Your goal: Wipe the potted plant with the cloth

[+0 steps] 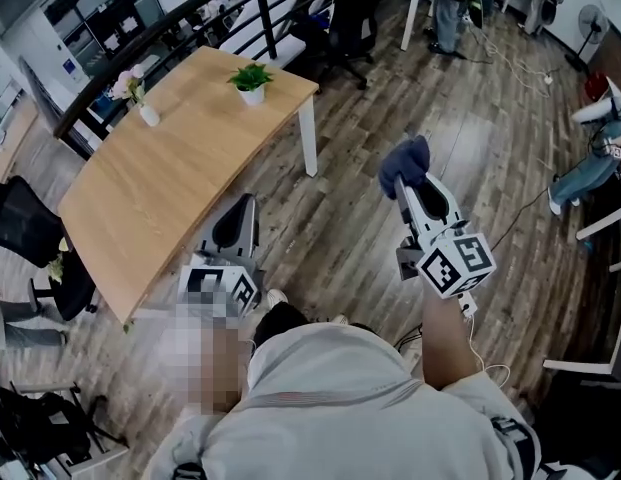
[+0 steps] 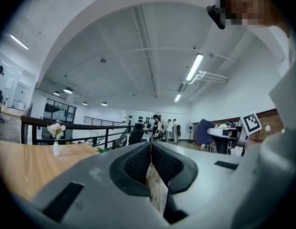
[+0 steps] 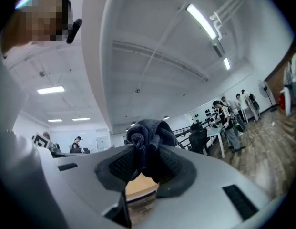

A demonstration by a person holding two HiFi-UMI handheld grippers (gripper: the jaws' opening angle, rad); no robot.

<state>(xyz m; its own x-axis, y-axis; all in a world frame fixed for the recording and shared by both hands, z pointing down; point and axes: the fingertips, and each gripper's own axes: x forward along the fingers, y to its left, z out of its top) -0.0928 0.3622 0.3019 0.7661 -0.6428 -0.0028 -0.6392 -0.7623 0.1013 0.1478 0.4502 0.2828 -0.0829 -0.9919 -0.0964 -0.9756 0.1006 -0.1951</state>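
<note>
A small green potted plant (image 1: 251, 81) in a white pot stands near the far right corner of the wooden table (image 1: 170, 183). My right gripper (image 1: 402, 181) is held over the floor to the right of the table, well short of the plant, shut on a bunched dark blue cloth (image 1: 404, 164). In the right gripper view the cloth (image 3: 148, 140) bulges up between the pads. My left gripper (image 1: 241, 214) hovers just off the table's near edge, its jaws pressed together with nothing between them (image 2: 150, 162). Only a few leaves of the plant (image 2: 101, 150) show in the left gripper view.
A white vase of pale flowers (image 1: 138, 98) stands on the table's left part, and shows as the vase (image 2: 56, 144) in the left gripper view. A black railing (image 1: 180, 28) runs behind the table. Office chairs (image 1: 352, 18), cables and several people stand farther off on the wood floor.
</note>
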